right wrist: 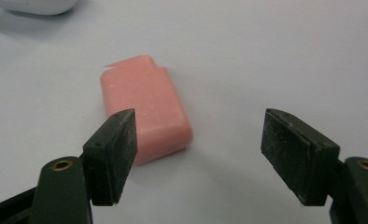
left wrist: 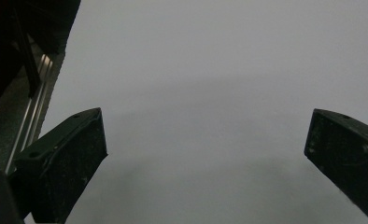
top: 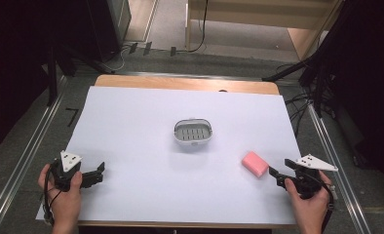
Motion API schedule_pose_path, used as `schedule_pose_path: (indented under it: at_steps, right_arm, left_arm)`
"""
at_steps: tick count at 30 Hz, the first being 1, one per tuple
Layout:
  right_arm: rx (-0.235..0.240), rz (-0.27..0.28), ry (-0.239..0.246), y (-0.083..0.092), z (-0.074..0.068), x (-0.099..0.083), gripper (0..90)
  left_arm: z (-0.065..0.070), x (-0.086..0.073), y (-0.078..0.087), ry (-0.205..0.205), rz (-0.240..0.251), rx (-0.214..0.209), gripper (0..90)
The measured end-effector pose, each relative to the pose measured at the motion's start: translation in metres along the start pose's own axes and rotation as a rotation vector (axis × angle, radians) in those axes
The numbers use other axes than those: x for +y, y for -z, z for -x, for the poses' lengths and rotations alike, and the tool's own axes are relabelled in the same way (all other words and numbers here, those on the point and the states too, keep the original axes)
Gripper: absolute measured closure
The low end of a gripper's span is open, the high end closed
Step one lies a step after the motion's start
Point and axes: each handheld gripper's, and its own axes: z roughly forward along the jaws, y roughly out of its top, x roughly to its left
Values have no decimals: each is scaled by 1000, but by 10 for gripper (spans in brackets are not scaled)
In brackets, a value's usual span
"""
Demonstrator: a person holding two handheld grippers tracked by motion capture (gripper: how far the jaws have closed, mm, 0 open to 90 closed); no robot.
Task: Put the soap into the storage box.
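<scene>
A: Status of the right tool [right wrist: 198, 154]?

B: Jaws spread wide, nothing between them. The soap [right wrist: 145, 107] lies flat on the white sheet [top: 131, 146], just ahead of the tool at about 11 o'clock in the right gripper view. The near-left jaw overlaps the soap's near edge in that picture; contact cannot be confirmed.

A: Position on the bench [top: 180, 83]?

B: In the high view the soap [top: 255, 163] sits at about 4 o'clock from the dish [top: 194, 133], with the right tool [top: 278, 174] just beside it. The dish stands near the sheet's centre, apart from the soap.

A: Left tool?

B: The left tool [top: 98, 173] is at the sheet's 8 o'clock corner, jaws spread, holding nothing, well apart from both items.

A: Likely faults from here?

B: Judged, not observed. The soap is off-centre to the jaws: closing now would catch one corner and spin or push it away. Soap is probably slick, so a shallow pinch may squirt it out. A low approach could snag and drag the sheet, shifting the dish. Release above the dish rim could tip the soap out.
</scene>
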Motion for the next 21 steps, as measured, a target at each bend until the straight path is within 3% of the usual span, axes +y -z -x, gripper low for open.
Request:
schedule_pose_path:
  at_steps: [9,21]
  right_arm:
    - [94,-53,67,-8,-9,7,164]
    - [112,-108,114,-27,-18,23,191]
  left_arm:
    - [0,0,0,-2,0,-1,0]
    - [0,0,0,-3,-1,-2,0]
